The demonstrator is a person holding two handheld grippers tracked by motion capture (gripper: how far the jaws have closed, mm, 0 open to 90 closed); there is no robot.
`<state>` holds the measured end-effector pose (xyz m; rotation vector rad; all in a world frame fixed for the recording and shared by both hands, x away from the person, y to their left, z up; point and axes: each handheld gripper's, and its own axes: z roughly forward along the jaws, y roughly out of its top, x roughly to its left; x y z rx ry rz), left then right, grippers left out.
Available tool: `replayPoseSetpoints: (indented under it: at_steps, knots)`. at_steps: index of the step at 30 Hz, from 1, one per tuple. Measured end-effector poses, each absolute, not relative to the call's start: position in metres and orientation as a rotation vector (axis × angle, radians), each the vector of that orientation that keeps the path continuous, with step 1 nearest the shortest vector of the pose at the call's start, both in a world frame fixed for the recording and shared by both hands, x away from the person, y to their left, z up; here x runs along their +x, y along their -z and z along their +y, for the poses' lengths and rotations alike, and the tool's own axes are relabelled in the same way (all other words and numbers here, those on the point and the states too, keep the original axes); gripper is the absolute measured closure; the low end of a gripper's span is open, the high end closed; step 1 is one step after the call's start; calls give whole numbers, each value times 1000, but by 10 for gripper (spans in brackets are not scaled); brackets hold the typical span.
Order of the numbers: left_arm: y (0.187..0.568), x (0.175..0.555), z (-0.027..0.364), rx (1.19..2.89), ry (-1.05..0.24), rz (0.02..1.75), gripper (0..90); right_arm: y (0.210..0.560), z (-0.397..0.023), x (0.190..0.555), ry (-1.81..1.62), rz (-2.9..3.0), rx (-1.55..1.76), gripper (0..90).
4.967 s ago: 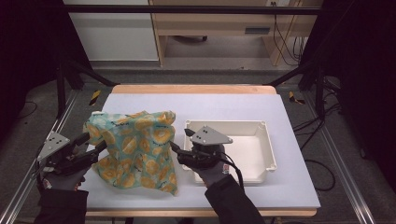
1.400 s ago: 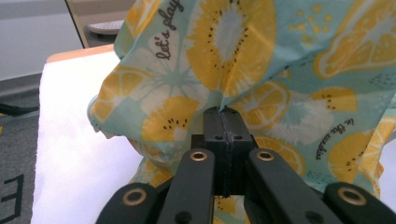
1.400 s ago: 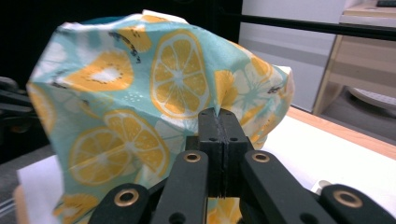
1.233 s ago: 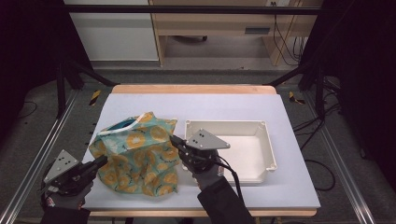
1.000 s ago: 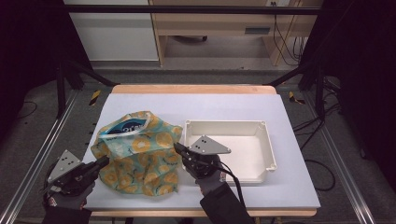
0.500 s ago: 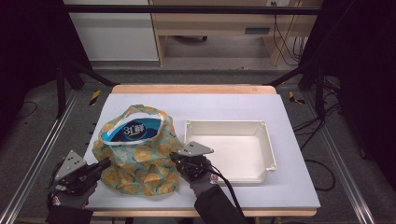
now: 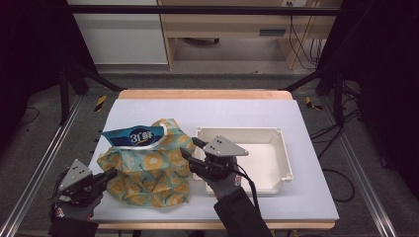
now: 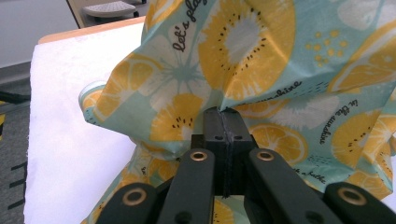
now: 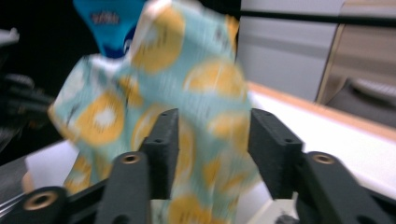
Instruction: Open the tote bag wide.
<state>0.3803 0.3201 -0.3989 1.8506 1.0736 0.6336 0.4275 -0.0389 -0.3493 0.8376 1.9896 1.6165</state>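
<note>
A teal cloth bag (image 7: 148,173) printed with orange citrus slices lies on the white table, left of centre. A blue packet (image 7: 133,137) sticks out of its far opening. My left gripper (image 7: 112,174) is at the bag's near left corner, and the left gripper view shows its jaws (image 8: 223,119) shut on a pinch of the bag's cloth (image 8: 243,56). My right gripper (image 7: 189,146) is at the bag's right edge. Its jaws have just been opening and stand apart (image 9: 212,135). The blurred bag (image 9: 187,74) shows between and beyond them, and the pads do not press on it.
A shallow white tray (image 7: 284,153) sits right of the bag, under and beside my right hand. The table (image 7: 306,197) has a wooden far edge. Dark frame posts and cables stand beyond the table.
The right gripper's jaws have parted and let go of the bag's right side. The blue packet has come further out of the bag's far opening. The left gripper stays shut on the corner.
</note>
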Motion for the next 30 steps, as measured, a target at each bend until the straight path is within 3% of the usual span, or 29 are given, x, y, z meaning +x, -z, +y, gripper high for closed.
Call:
replayPoseSetpoints:
  at_steps: [6, 10, 12, 14, 21, 30]
  knots:
    - [398, 380, 319, 1852, -631, 1067, 900, 339, -24, 441, -1592, 2016, 820, 471]
    - [398, 380, 320, 1848, -631, 1066, 900, 343, -18, 443, -1545, 2056, 819, 753]
    - [398, 379, 319, 1846, -629, 1063, 900, 346, -21, 441, -1541, 2039, 832, 850]
    - [398, 379, 318, 1845, -624, 1059, 900, 351, -27, 439, -1545, 2015, 860, 889]
    - [403, 382, 310, 1896, -614, 1055, 900, 378, -41, 444, -1471, 2061, 996, 893]
    - [419, 383, 321, 1941, -587, 1123, 900, 396, -24, 433, -1437, 2154, 983, 844]
